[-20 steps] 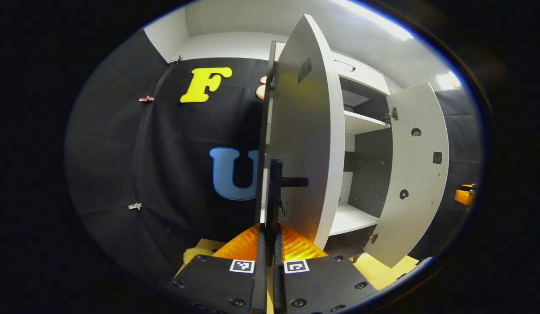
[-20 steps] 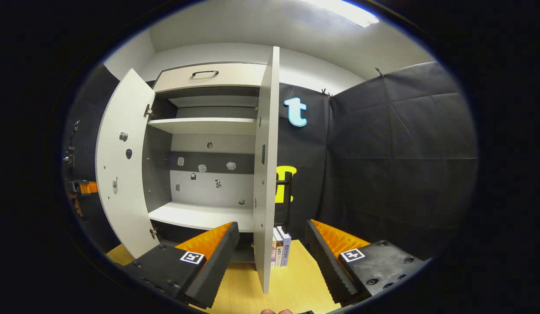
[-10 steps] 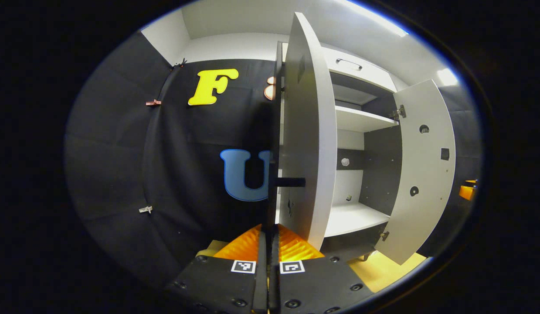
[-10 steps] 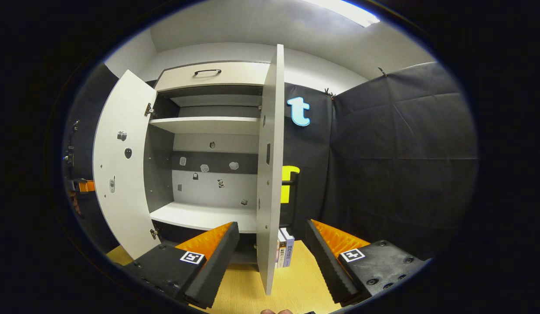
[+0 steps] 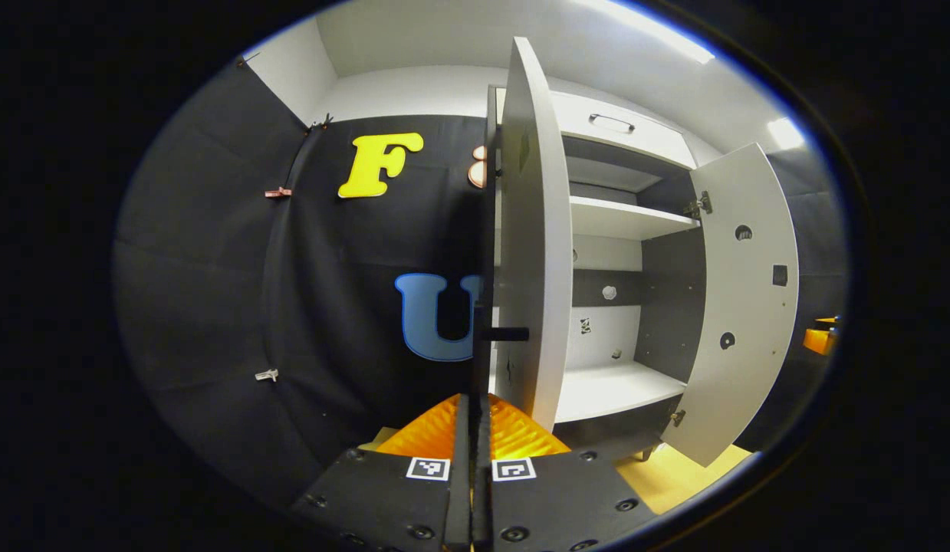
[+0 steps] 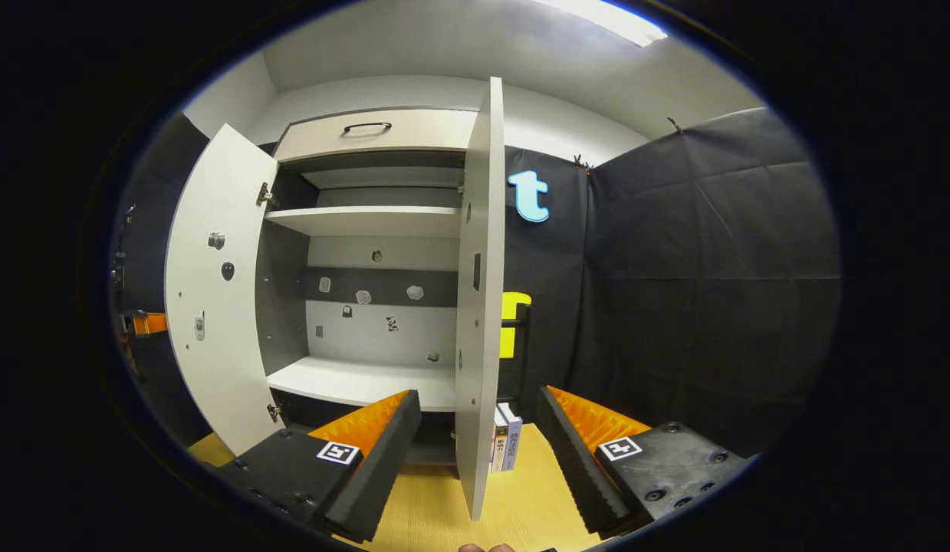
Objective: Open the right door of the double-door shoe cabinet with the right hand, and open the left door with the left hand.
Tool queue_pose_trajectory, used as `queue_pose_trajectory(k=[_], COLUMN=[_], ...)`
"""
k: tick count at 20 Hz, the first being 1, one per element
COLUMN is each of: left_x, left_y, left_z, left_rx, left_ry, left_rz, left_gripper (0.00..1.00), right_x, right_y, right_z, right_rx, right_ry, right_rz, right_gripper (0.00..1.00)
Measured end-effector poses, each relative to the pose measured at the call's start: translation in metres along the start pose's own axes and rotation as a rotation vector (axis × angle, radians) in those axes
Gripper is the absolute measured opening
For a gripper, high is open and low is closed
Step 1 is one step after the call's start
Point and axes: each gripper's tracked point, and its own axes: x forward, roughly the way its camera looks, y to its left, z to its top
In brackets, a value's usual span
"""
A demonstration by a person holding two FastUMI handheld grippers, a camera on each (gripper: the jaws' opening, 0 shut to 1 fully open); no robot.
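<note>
Light wood floor (image 6: 436, 521), black cloth booth walls (image 6: 705, 268), white ceiling with strip light. White shoe cabinet (image 6: 367, 222) stands with both doors swung out; shelves bare, drawer with dark handle on top. Right gripper view: right door (image 6: 478, 307) edge-on between the spread fingers of the right gripper (image 6: 478, 452), released, touching nothing; books (image 6: 505, 448) upright on floor just behind that door. Left gripper view: left gripper (image 5: 472, 460) fingers pressed together, thin dark strip between them, cannot tell if it's the handle (image 5: 486, 337) of the left door (image 5: 532, 253); far door open at right.
</note>
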Motion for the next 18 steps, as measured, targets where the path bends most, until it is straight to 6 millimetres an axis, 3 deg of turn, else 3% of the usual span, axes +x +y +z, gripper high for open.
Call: queue_pose_trajectory(k=[2,5,9,10,12,14,17,18], left_x=[-0.002,-0.007,-0.015,-0.015,-0.020,-0.022,-0.026,-0.027], left_y=[-0.001,-0.001,0.002,0.000,-0.008,-0.014,-0.024,-0.029], left_z=[0.000,0.009,0.020,0.022,0.023,0.023,0.018,0.016], left_rx=[0.002,0.017,0.051,0.048,0.030,0.027,0.032,0.028], left_ry=[-0.005,-0.045,-0.083,-0.087,-0.092,-0.090,-0.070,-0.062], left_rz=[0.008,0.022,0.036,0.037,0.028,0.023,0.012,0.005], left_gripper=[0.10,0.07,0.16,0.19,0.36,0.47,0.53,0.59], right_x=[0.001,0.001,0.001,0.002,0.002,0.001,0.001,0.003], right_y=[0.001,0.003,0.004,0.005,0.008,0.011,0.014,0.016], right_z=[0.000,0.000,0.000,0.001,0.002,0.007,0.011,0.013], right_rx=[0.001,0.001,0.007,0.011,0.017,0.020,0.006,0.004], right_ry=[0.001,0.003,0.007,0.006,0.000,-0.015,-0.035,-0.036], right_rz=[0.006,0.014,0.019,0.022,0.034,0.042,0.051,0.054], right_gripper=[0.97,0.97,0.97,0.97,0.97,0.97,0.97,0.97])
